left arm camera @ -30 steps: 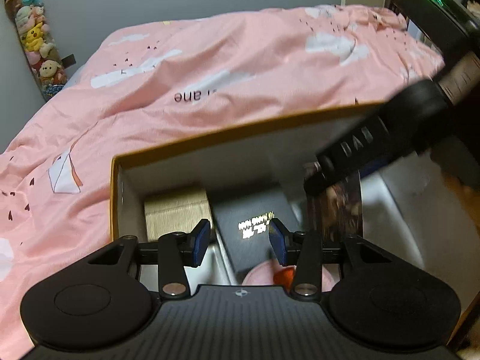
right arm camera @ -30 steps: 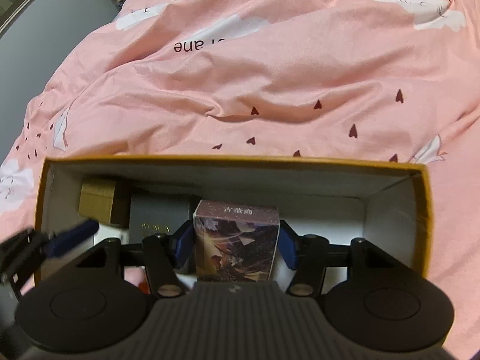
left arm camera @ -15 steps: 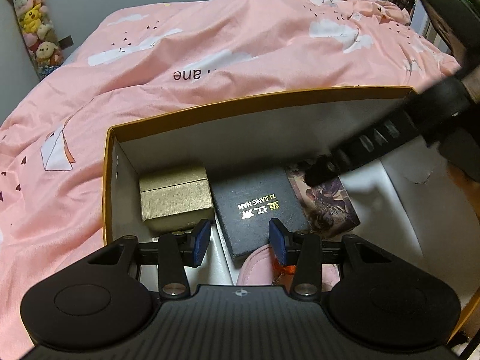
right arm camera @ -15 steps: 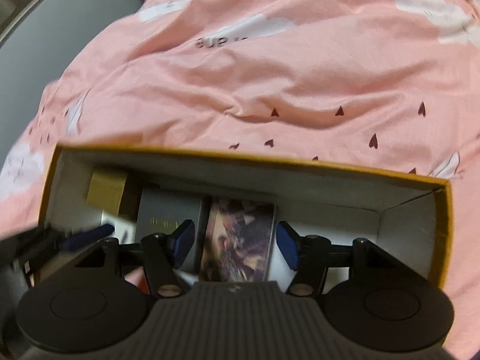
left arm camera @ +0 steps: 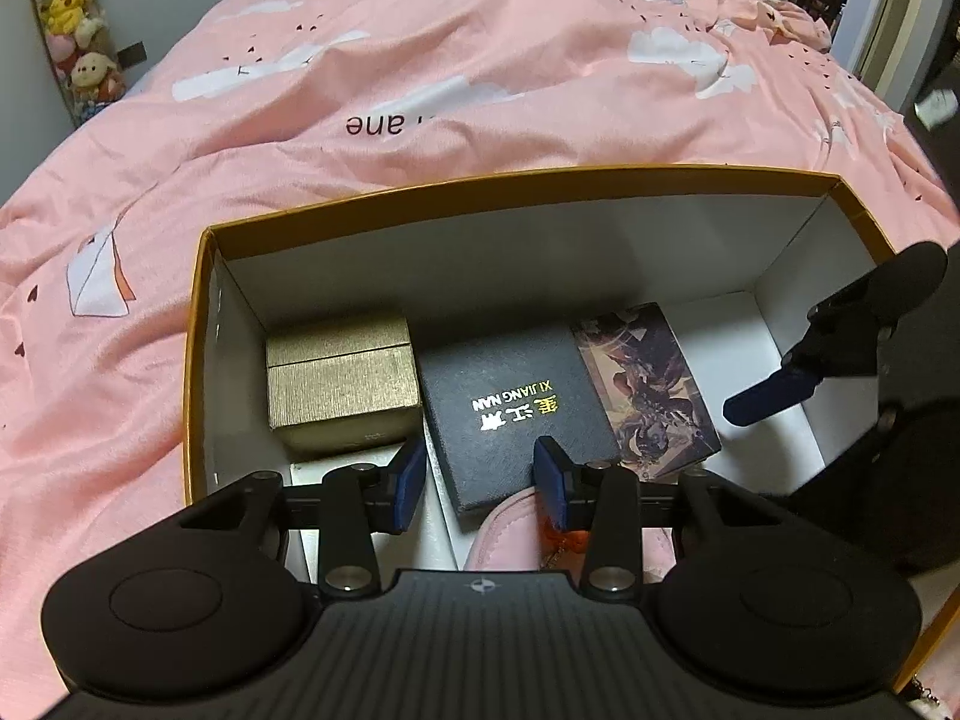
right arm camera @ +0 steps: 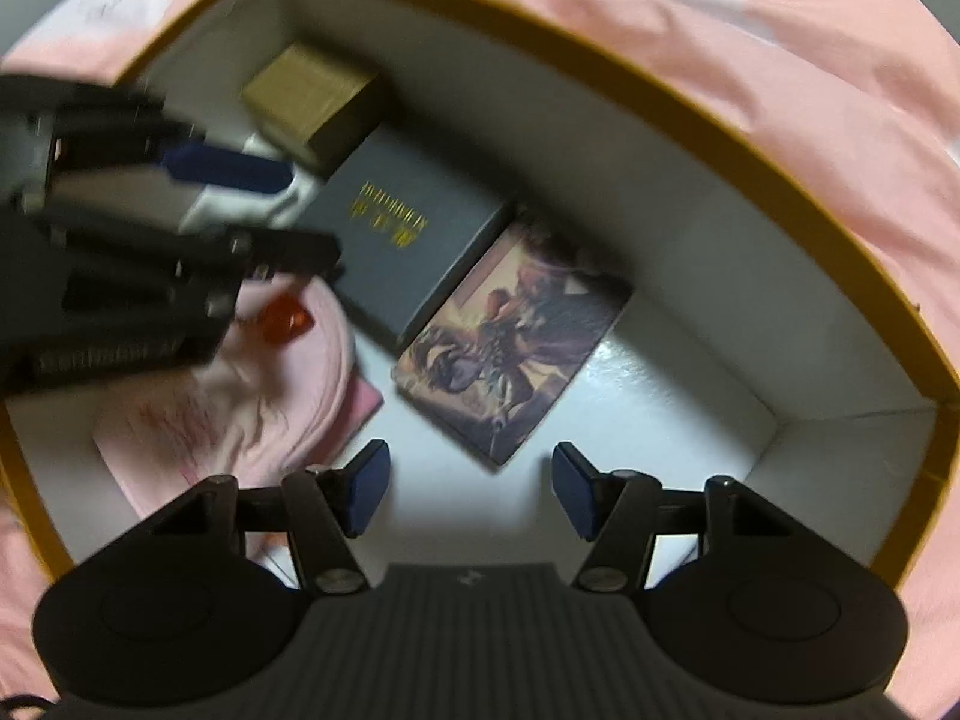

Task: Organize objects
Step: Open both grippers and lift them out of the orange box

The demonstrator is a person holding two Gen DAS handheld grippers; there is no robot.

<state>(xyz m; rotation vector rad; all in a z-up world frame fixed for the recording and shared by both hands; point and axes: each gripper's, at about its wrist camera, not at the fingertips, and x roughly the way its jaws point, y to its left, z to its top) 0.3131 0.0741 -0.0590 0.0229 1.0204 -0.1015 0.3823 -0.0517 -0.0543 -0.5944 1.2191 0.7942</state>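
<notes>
Setting: You worked over an open cardboard box (left arm camera: 774, 267) with a mustard rim and white inside, resting on a pink bedspread (left arm camera: 420, 78).

Box contents: Along the far wall lay a gold box (left arm camera: 342, 381) in the left corner, a black box (left arm camera: 516, 405) touching it, and an illustrated card box (left arm camera: 648, 387) lying flat against the black one. A pink pouch (right arm camera: 264, 384) with an orange charm (right arm camera: 282, 318) sat nearer you.

Left gripper: Your left gripper (left arm camera: 480, 483) hung above the near edge of the black box and the pouch. Its jaws were closing a little, roughly half apart, with nothing pressed between the pads.

Right gripper: Your right gripper (right arm camera: 468, 489) pointed steeply down just short of the card box's near corner, jaws about half apart and empty.

Step in hand: It looked as though the card box had just been laid down and the right side of the box floor was still bare.

Doing it well: You would have done best to lift the right gripper straight up so the pads cleared the card box without nudging it, and to fill the bare right side next.

Writing, black box: Gold lettering read "XIJIANGNAN", upside down from the left wrist, with Chinese characters beneath that I could not read reliably.

Writing, bedspread: Dark letters read "ane", upside down, part of a longer word hidden in a fold.

Writing, card box: Only artwork showed; no text could be read.
</notes>
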